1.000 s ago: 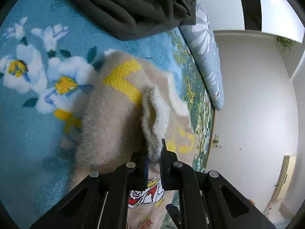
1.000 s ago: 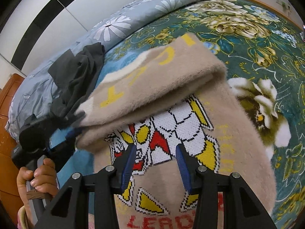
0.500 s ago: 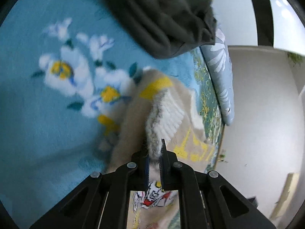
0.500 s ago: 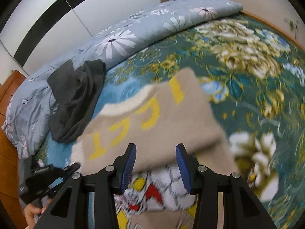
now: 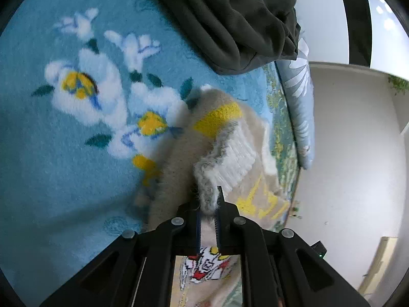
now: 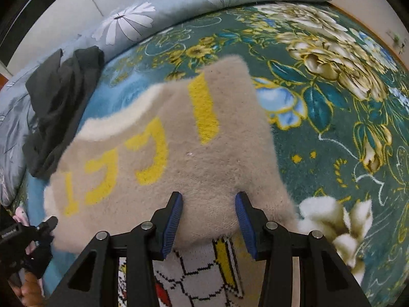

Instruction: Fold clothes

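left claw pinching fuzzy beige sweater hem | right claw spread wide

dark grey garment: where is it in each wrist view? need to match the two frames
Left wrist: dark grey garment fills the top centre, bunched on the blue blanket, above the beige sweater.
Right wrist: the garment lies at the left edge, partly on the grey daisy-print pillow.
Shared landmark: the beige sweater with yellow letters, pinched in the left gripper.
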`<action>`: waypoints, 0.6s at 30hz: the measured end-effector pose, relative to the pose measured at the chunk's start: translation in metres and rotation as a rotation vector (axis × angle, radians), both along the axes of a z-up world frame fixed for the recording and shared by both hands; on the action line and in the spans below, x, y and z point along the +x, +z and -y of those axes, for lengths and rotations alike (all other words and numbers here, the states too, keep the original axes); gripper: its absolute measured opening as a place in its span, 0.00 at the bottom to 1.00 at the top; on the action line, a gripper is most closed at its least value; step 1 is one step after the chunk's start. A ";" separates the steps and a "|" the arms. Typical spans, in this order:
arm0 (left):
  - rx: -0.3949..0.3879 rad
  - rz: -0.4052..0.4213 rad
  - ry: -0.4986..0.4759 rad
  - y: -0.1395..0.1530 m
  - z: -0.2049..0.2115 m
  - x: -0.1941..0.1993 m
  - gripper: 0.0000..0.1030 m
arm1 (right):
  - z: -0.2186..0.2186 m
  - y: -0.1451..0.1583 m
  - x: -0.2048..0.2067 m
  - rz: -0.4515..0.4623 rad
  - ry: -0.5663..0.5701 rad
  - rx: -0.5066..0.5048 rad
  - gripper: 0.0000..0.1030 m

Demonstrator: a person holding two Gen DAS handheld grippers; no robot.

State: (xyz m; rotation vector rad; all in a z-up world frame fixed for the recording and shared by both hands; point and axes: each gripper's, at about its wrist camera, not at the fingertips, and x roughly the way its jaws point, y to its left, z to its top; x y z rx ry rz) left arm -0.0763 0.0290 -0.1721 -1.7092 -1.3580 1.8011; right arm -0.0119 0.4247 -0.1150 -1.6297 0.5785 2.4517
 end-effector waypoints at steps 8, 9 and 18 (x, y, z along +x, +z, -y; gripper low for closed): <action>-0.010 -0.004 -0.039 0.025 0.022 0.015 0.16 | -0.026 0.020 0.068 -0.039 -0.078 -0.091 0.47; -0.026 0.011 -0.059 0.025 0.024 0.016 0.18 | -0.028 0.018 0.075 -0.032 -0.088 -0.097 0.47; -0.123 0.096 -0.287 0.017 0.016 0.030 0.32 | -0.054 0.000 0.140 0.031 -0.176 -0.150 0.49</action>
